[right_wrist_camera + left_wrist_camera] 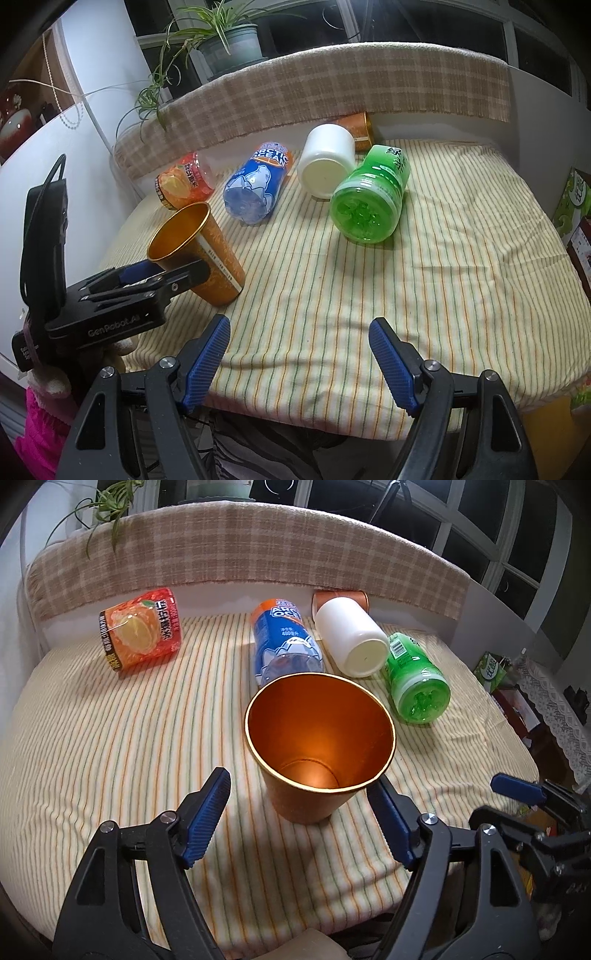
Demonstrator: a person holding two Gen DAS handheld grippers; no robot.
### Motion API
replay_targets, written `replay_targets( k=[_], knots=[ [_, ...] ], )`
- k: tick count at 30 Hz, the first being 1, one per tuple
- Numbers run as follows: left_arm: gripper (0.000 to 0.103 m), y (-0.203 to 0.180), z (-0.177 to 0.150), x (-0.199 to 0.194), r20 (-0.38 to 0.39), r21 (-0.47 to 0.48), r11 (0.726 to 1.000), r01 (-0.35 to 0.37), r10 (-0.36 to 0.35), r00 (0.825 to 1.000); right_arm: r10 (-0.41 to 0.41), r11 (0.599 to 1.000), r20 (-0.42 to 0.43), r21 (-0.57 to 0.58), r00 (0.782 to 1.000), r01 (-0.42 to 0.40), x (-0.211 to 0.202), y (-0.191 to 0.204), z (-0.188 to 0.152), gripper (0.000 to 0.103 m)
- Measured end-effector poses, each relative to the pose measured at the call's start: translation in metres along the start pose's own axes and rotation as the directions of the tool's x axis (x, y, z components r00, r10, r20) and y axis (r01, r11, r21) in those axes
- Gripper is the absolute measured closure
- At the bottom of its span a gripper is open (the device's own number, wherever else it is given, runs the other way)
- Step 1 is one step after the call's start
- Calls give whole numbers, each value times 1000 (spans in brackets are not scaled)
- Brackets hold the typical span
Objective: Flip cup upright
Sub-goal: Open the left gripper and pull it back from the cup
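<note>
An orange metal cup [317, 738] stands upright on the striped cloth, mouth up; it also shows in the right wrist view [201, 254]. My left gripper [299, 812] is open, its blue pads on either side of the cup's lower body, the right pad [388, 819] close to the cup wall. It shows from the side in the right wrist view [147, 280]. My right gripper [299, 365] is open and empty above the cloth's near edge, to the right of the cup. A second orange cup [341, 600] lies on its side at the back.
Lying on the striped cloth [110, 757]: an orange drink bottle [142, 633], a blue bottle [284, 642], a white cup [352, 638] and a green bottle [415, 677]. A plaid-covered ledge [240, 546] backs the table. Boxes stand at the right [491, 668].
</note>
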State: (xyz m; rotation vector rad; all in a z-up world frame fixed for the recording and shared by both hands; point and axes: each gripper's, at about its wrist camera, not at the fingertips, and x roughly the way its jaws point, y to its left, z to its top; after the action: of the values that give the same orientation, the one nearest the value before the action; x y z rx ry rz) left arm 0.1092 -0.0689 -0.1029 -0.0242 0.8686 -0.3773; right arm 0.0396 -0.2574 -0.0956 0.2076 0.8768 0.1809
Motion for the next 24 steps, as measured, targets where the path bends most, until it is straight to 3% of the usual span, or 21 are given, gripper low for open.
replay_targets(
  k=[18, 21, 24],
  knots=[
    [17, 17, -15, -55, 109, -38, 998, -52, 56, 992, -57, 997, 76, -39, 995, 60, -7, 12, 6, 22],
    [17, 22, -19, -68, 146, -65, 996, -62, 71, 987, -68, 997, 87, -40, 994, 71, -8, 13, 5, 22],
    [17, 24, -23, -87, 216, -82, 991, -107, 122, 969, -82, 995, 103, -41, 991, 87, -11, 14, 5, 21]
  ],
)
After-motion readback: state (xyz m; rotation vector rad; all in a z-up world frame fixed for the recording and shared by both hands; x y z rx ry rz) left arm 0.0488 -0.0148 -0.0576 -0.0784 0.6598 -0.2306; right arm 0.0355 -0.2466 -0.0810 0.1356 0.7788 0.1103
